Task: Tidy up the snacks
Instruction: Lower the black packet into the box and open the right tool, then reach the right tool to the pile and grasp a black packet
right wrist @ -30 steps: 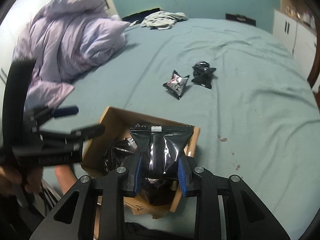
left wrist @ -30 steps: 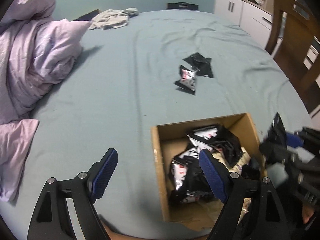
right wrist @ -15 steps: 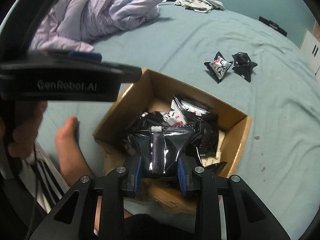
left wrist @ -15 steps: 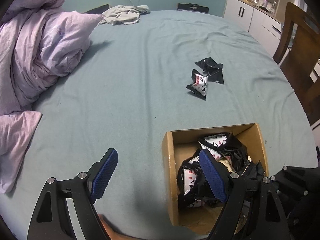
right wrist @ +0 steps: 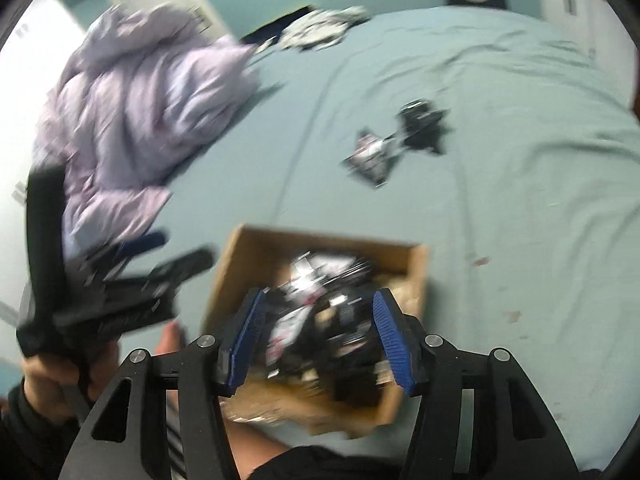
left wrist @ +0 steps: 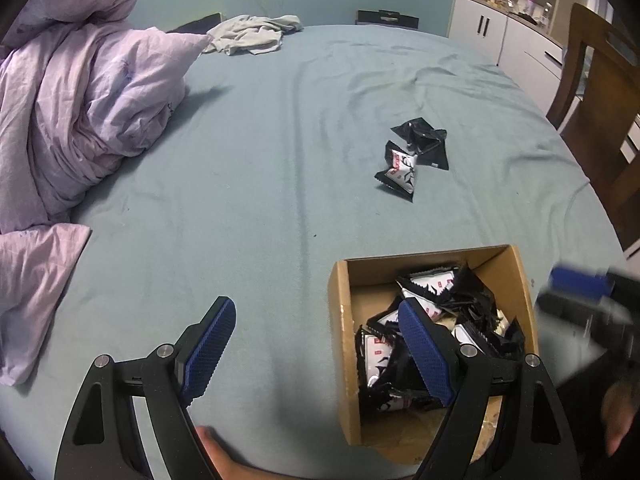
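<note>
A cardboard box (left wrist: 340, 320) on the bed holds several black-and-white snack packets (left wrist: 432, 300); it also shows in the blurred right wrist view (right wrist: 416, 272). My left gripper (left wrist: 316, 344) is open and empty, its right finger over the box's left part. My right gripper (right wrist: 316, 336) is open and empty just above the box, the packets below it. Two more snack packets lie further out on the bed: a black-and-white one (left wrist: 398, 170) and an all-black one (left wrist: 424, 144); both show in the right wrist view (right wrist: 372, 156), (right wrist: 422, 126).
A crumpled lilac duvet (left wrist: 80, 100) fills the left side of the bed. A grey garment (left wrist: 252, 34) lies at the far edge. A wooden chair (left wrist: 600, 100) and white cabinets (left wrist: 500, 32) stand to the right. A bare foot (right wrist: 168, 340) rests beside the box.
My right gripper opened and let go of the black packet, which now lies in the box, then pulled up and back. The left gripper stayed open and drifted slightly.
</note>
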`<state>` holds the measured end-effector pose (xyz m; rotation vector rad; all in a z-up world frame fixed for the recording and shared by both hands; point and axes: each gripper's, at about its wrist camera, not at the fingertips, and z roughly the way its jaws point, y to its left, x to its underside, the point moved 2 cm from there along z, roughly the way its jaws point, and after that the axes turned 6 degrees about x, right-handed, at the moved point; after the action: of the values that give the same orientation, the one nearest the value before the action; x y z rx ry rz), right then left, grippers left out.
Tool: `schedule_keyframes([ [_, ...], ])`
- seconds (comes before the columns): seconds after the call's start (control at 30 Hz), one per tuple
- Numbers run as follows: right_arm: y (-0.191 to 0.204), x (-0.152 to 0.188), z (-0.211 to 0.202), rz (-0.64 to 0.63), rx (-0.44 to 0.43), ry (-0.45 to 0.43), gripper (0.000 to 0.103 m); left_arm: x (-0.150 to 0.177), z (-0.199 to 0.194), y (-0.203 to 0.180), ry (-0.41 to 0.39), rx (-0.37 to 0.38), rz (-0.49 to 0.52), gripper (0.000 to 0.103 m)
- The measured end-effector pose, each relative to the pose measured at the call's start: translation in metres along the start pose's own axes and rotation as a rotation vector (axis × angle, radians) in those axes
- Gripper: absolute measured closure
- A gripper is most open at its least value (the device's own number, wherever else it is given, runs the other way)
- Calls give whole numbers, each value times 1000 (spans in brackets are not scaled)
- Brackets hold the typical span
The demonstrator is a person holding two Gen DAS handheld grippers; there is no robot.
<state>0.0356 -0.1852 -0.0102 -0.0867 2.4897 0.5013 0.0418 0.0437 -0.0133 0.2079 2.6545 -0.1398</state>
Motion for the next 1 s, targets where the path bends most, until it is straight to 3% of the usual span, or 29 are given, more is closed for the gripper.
schedule_keyframes([
  [0.13, -19, -13, -6, 40, 104, -20, 41, 0, -4, -10, -17, 2, 38, 19],
  [0.37, -49, -40, 24, 185, 98, 25, 41, -1, -15, -25, -47, 33, 86, 19],
  [0.83, -65, -100, 97, 97, 234, 15, 41, -7, -6, -33, -5, 86, 82, 19],
  [1.0, -67, -120, 127, 89, 219, 13, 41, -10, 0, -33, 11, 106, 87, 19],
])
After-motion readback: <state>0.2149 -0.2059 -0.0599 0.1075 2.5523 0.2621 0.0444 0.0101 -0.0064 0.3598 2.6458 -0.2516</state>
